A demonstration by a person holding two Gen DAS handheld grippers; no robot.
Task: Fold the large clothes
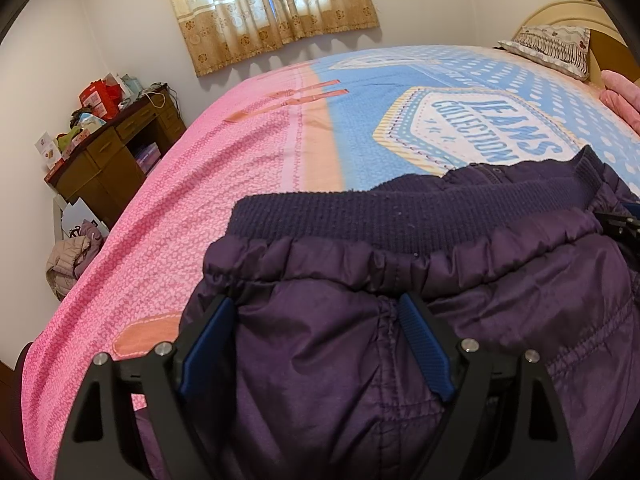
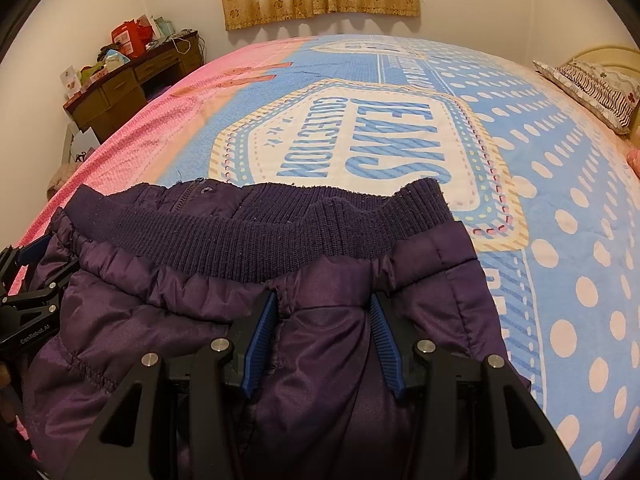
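Left wrist view: While the dark purple quilted puffer jacket (image 1: 400, 320) lies on the bed's pink and blue printed bedspread (image 1: 200, 200), near the pink side, the left gripper (image 1: 316, 312) sits over its shiny shell just below the navy ribbed knit hem band (image 1: 400, 216).
Left jaws: spread wide, a puff of fabric bulging between the blue ridged pads (image 1: 208, 344); they do not look to pinch it, so I judge it not held.
Handling: soft, light, padded and slippery on the shell, likely to spring back from a fold.
Where to hold: the ribbed band or the gathered seam under it looks less slick than the nylon.
Writing: "JEANS COLLECTION" reads on the bedspread's badge (image 1: 480, 132).

Right wrist view: the right gripper (image 2: 324, 312) sits on the same jacket's other side, below the band (image 2: 280, 232).
Right jaws: part closed, pads (image 2: 260, 344) pressing a bunched ridge of shell, so it grips the jacket.
Other gripper: at the left edge, marked "GenRobot.AI" (image 2: 34, 336).
Writing: the same badge (image 2: 360, 140), letters upside down.
Fastening: a zip and snap stud (image 2: 206, 190) show at the band's far edge.
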